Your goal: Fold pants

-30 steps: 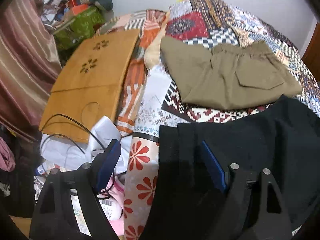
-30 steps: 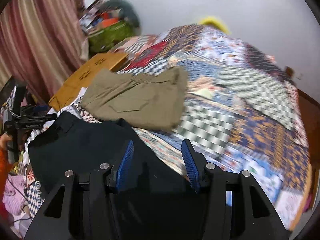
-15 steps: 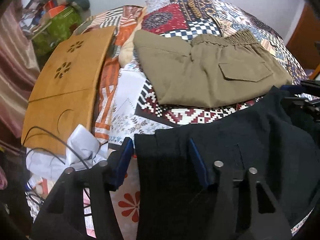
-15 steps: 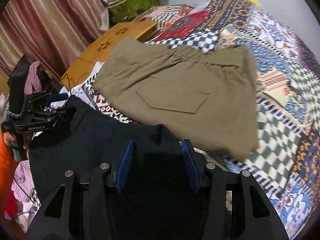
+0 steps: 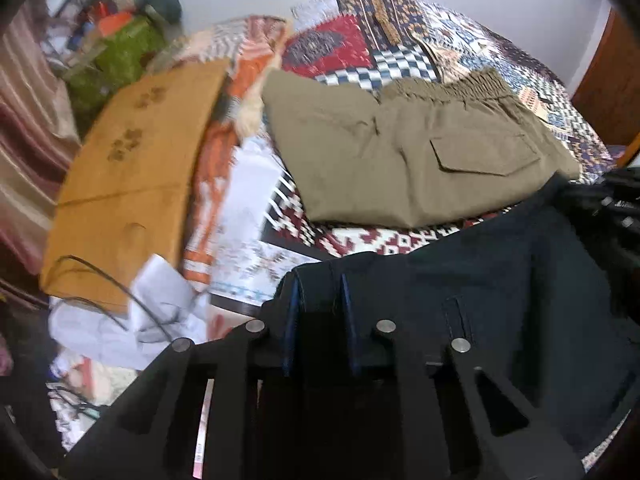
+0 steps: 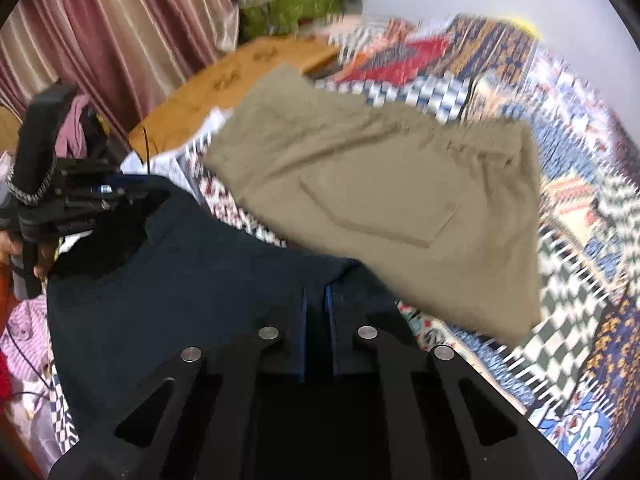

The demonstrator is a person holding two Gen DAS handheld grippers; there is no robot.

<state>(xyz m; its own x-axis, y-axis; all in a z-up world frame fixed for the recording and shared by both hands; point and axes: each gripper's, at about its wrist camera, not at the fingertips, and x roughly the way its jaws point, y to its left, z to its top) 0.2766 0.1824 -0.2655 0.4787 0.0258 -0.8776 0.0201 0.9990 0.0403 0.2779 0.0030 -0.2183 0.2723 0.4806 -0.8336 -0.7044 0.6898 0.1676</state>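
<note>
Left gripper (image 5: 318,294): jaws have just been closing and are now clamped on the near left corner of the black pants (image 5: 520,280); dark cloth is seen pinched between the blue pads.
Right gripper (image 6: 316,312): jaws have just been closing too, now drawn together on the right corner of the same edge, cloth caught between them.
Black pants: spread on the bed (image 6: 580,280) at its near side, edge stretched between the two grippers, a pocket slit shown near the left one.
Hand (image 6: 40,256): glimpsed at the far left of the right view, wrapped round the left gripper's handle.
Khaki pants (image 5: 400,152): folded flat just beyond the black pair, pocket flap up, elastic waistband toward the far side; near edge overlapped by the black pair at the right.
Quilt (image 5: 360,48): patchwork, laid over the bed under both pairs.
Board (image 5: 132,168): tan, with flower cutouts, lying left of the khaki pants, a black cable (image 5: 104,276) trailing across its near end.
Curtain (image 6: 120,32): striped, hung at the far left.
</note>
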